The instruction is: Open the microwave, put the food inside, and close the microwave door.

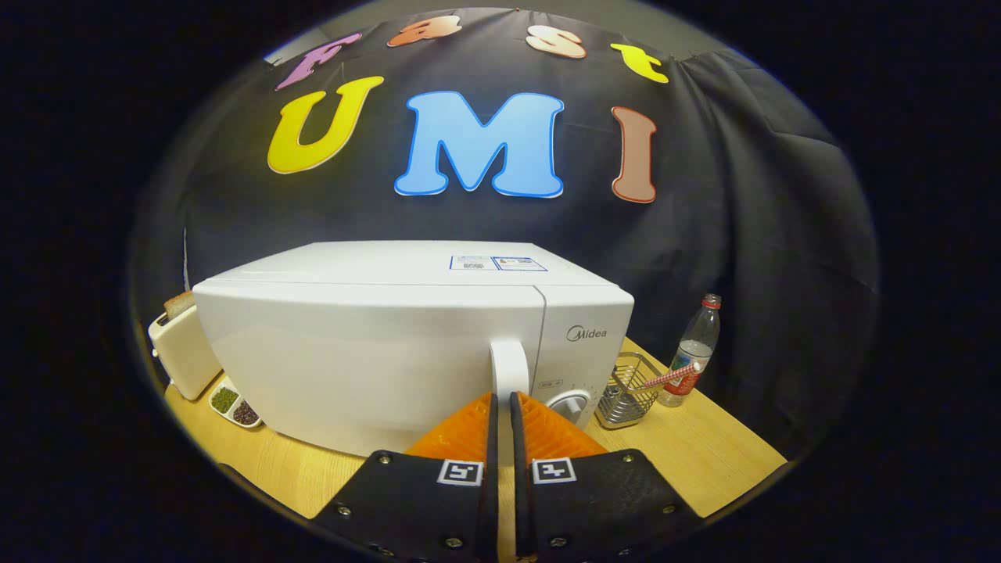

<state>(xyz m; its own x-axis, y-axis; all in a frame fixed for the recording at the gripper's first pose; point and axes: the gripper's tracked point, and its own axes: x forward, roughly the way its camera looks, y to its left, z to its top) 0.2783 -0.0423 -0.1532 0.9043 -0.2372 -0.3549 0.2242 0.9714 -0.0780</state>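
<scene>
White and shut, the microwave (375, 344) sits on the wooden worktop (704, 453), its door closed and its upright handle (509, 366) just ahead of your fingers (466, 428). You hold the gripper (503, 400) with the fingers drawn nearly together, only a thin gap between them, their tips right at the foot of the handle; contact cannot be made out, and nothing is clamped. A dial (571, 405) shows on the microwave's control panel beside the handle. Left of the microwave stand a toaster (181, 352) with bread (178, 303) and a small dish (233, 403). Right of it stand a wire basket (626, 391) and a plastic bottle (692, 352).
</scene>
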